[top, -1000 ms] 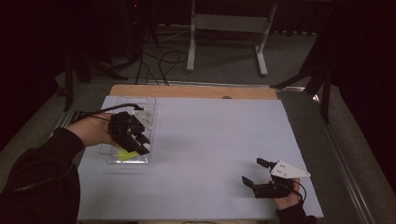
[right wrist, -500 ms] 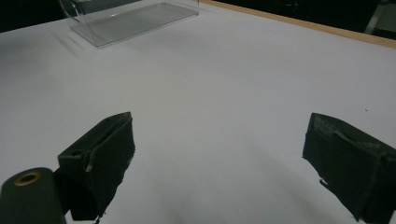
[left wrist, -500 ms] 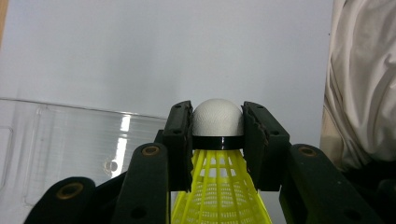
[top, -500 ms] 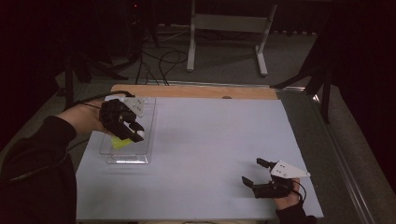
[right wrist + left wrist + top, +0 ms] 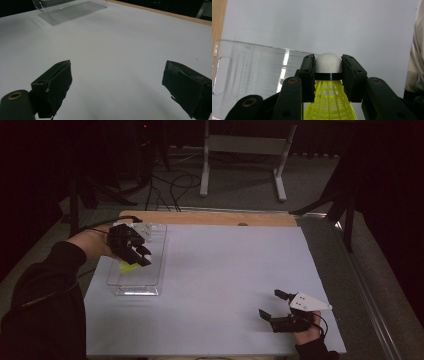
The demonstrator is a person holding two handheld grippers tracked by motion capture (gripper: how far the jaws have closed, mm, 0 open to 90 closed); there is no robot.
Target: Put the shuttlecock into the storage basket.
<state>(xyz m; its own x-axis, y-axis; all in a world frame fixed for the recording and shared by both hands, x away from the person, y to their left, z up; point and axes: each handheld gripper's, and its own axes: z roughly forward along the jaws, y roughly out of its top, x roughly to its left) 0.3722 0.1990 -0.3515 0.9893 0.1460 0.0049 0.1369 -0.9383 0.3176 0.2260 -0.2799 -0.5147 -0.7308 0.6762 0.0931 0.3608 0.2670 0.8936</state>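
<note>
Your left tool (image 5: pixel 328 75) is clamped on the white cork head of a yellow shuttlecock (image 5: pixel 328 62), one jaw on each side of the black band, and you hold it above the clear plastic tray (image 5: pixel 150 270) near the far left corner of the white worktop (image 5: pixel 225 280). In the high view the shuttlecock's yellow skirt hangs under the tool over the tray. Your right tool (image 5: pixel 272 307) rests low at the near right of the worktop, well apart from the tray, with its jaws spread wide and nothing between them.
</note>
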